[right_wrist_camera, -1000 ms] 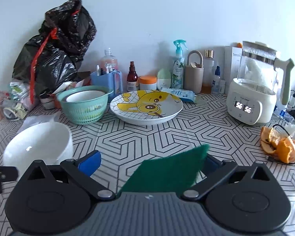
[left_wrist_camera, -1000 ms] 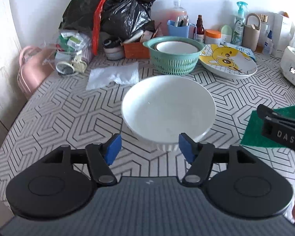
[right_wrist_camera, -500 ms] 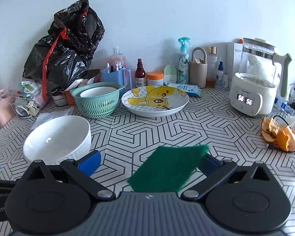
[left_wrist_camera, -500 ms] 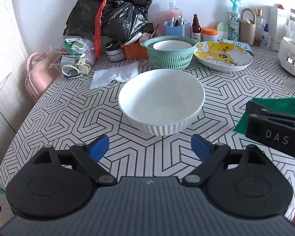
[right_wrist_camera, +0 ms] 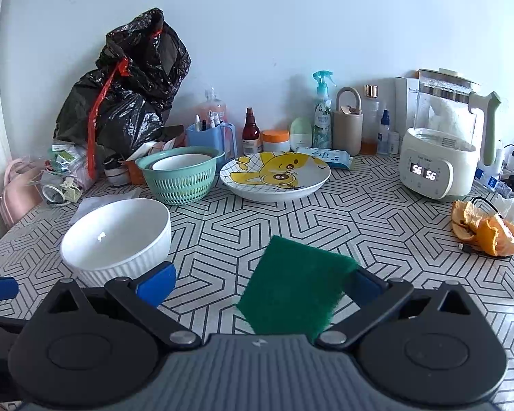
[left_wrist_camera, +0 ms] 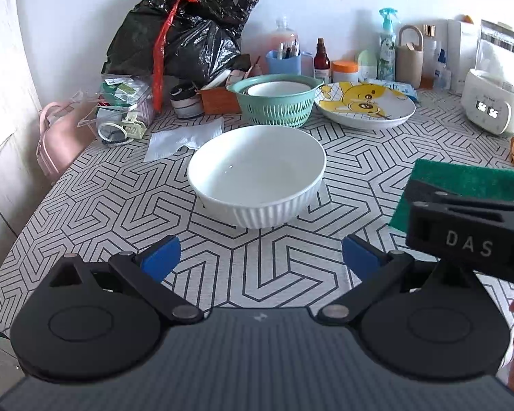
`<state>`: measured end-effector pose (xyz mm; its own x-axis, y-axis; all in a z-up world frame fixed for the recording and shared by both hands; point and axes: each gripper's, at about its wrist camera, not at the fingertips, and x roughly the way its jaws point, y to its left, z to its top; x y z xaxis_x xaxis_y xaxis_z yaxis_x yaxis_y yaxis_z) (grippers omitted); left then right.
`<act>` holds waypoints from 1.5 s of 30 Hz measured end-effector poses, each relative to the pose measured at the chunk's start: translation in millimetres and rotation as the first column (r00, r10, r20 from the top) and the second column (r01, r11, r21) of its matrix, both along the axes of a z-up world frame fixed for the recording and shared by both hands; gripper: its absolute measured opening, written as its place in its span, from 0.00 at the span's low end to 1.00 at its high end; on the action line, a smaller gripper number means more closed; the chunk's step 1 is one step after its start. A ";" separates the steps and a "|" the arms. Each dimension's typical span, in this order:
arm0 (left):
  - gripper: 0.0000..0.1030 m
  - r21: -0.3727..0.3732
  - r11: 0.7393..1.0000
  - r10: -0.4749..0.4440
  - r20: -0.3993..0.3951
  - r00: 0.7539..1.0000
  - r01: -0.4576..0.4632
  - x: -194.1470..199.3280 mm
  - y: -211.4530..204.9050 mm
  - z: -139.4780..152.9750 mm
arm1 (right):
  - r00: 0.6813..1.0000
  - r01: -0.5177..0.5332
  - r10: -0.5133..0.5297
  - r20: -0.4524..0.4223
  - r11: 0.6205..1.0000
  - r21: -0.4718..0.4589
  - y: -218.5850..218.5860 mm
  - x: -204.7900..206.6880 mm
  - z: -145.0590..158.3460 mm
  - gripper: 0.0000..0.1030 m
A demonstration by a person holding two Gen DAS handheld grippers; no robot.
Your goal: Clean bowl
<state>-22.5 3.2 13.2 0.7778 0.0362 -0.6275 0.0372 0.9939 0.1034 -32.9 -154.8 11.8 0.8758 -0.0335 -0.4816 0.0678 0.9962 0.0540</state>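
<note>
You have two grippers, the left gripper (left_wrist_camera: 258,257) and the right gripper (right_wrist_camera: 262,282), one white ribbed bowl (left_wrist_camera: 257,178), one green scouring pad (right_wrist_camera: 296,286), one teal colander (right_wrist_camera: 180,178) with one smaller bowl (right_wrist_camera: 180,162) inside, one cartoon plate (right_wrist_camera: 274,176), one black rubbish bag (right_wrist_camera: 130,82), one kettle (right_wrist_camera: 442,144), one spray bottle (right_wrist_camera: 322,109)

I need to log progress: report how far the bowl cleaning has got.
Done: the white bowl stands upright on the table, free of both grippers, its inside looking clean. In hand: nothing firmly; the left gripper is open and empty, and the green scouring pad lies in the open right gripper, unclamped. Left: apparently only putting the pad down.
</note>
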 end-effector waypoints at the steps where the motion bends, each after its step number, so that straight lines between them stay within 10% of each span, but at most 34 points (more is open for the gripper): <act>1: 1.00 0.001 1.000 0.005 -0.002 1.000 -0.005 -0.5 -0.1 -0.7 | 1.000 -0.001 0.001 0.002 1.000 0.003 -0.7 -1.9 0.5 1.00; 17: 1.00 0.091 0.995 0.038 0.017 0.999 -0.039 -2.9 -6.5 -7.4 | 0.991 0.000 0.016 -0.133 0.992 0.127 -23.3 106.5 -26.5 1.00; 23: 1.00 0.120 0.992 0.042 0.037 0.998 -0.046 -1.6 -8.8 -6.8 | 0.983 0.027 -0.033 -0.183 0.999 -0.039 -14.2 138.4 -29.3 1.00; 38: 1.00 0.090 0.995 0.031 0.018 0.999 -0.033 2.4 -6.3 -4.3 | 0.963 -0.152 0.182 -0.198 0.976 0.158 -14.8 64.9 -22.6 1.00; 45: 1.00 0.063 0.998 0.026 -0.004 1.000 -0.025 -3.4 -7.0 -4.4 | 0.978 -0.083 0.102 -0.180 0.991 0.109 -11.5 53.0 -22.8 0.97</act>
<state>-25.9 -3.8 8.8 0.7729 0.0954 -0.6273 0.0126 0.9861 0.1655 20.1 -166.3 -11.0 0.7684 0.0998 -0.6322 -0.0059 0.9888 0.1490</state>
